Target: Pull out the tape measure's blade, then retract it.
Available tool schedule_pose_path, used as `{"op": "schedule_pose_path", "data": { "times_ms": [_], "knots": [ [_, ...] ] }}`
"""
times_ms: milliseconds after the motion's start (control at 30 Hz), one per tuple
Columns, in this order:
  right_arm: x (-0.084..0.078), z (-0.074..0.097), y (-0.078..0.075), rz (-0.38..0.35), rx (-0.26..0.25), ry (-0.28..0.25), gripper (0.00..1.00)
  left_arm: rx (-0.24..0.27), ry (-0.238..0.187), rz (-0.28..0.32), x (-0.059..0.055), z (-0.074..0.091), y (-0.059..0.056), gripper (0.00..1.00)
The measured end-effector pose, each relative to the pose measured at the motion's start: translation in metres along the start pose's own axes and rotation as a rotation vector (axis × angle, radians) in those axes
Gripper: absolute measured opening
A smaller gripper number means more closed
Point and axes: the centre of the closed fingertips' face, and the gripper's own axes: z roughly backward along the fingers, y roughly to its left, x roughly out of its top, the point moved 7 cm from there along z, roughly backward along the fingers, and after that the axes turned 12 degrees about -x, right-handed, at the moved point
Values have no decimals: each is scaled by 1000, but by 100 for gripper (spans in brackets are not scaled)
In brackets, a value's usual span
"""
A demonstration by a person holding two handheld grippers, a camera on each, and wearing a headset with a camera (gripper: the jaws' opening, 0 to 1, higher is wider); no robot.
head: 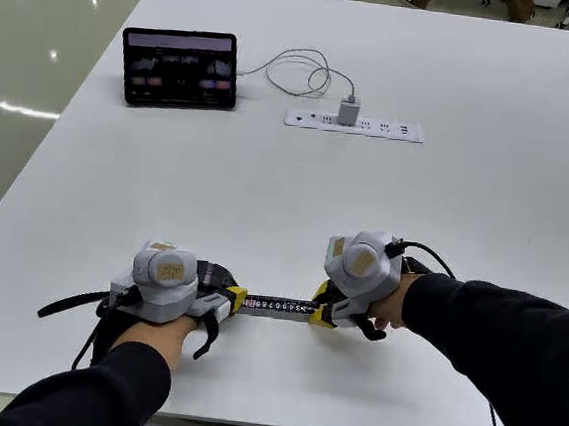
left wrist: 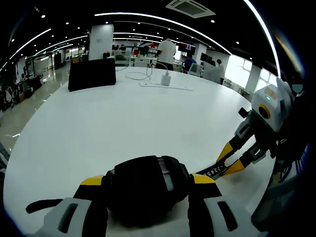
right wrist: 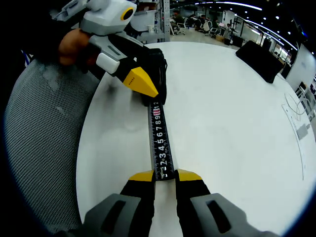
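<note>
The wide white desk [head: 266,192] stands on a glossy floor [head: 28,71] in a big hall. Near its front edge the left tongs [left wrist: 147,180] are clamped on the black tape measure case [left wrist: 143,192]. The right tongs [right wrist: 165,175] pinch the blade [right wrist: 159,140], which is out of the case. Far behind the case lie a tablet [head: 179,67] and a power strip [head: 353,125].
</note>
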Motion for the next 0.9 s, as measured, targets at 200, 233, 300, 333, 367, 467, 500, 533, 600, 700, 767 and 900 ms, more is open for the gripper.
{"op": "schedule_pose_path", "data": {
  "times_ms": [200, 233, 300, 333, 367, 467, 500, 533, 600, 700, 767, 900],
  "knots": [
    [2, -2, 0, -3, 2, -2, 11, 0, 0, 0, 0, 0, 0, 62],
    [3, -3, 0, -3, 2, -4, 11, 1, 0, 0, 0, 0, 0, 62],
    [4, -3, 0, -6, 3, -6, 11, 1, 0, 1, 0, 0, 0, 62],
    [4, -4, 0, -11, 4, -9, 11, 1, 0, 0, 0, 0, 0, 62],
    [4, -4, 0, -14, 5, -9, 11, 1, 0, 0, 0, 0, 0, 62],
    [6, -5, 1, -10, 4, -13, 11, 1, 0, 1, 0, 0, 0, 62],
    [6, -5, 1, -10, 4, -12, 11, 1, 0, 1, 0, 0, 0, 62],
    [7, -5, 1, -9, 4, -13, 11, 1, 0, 1, 0, 0, 0, 62],
    [8, -5, 2, -10, 4, -16, 11, 1, 0, 1, 0, 0, 0, 62],
    [10, -6, 2, -20, 5, -23, 11, 1, 0, 1, 0, 0, 0, 62],
    [10, -6, 2, -22, 5, -27, 11, 1, 0, 1, 0, 0, 0, 62],
    [12, -8, 2, -23, 5, -34, 11, 0, 0, 1, 0, 0, 0, 62]
  ]
}}
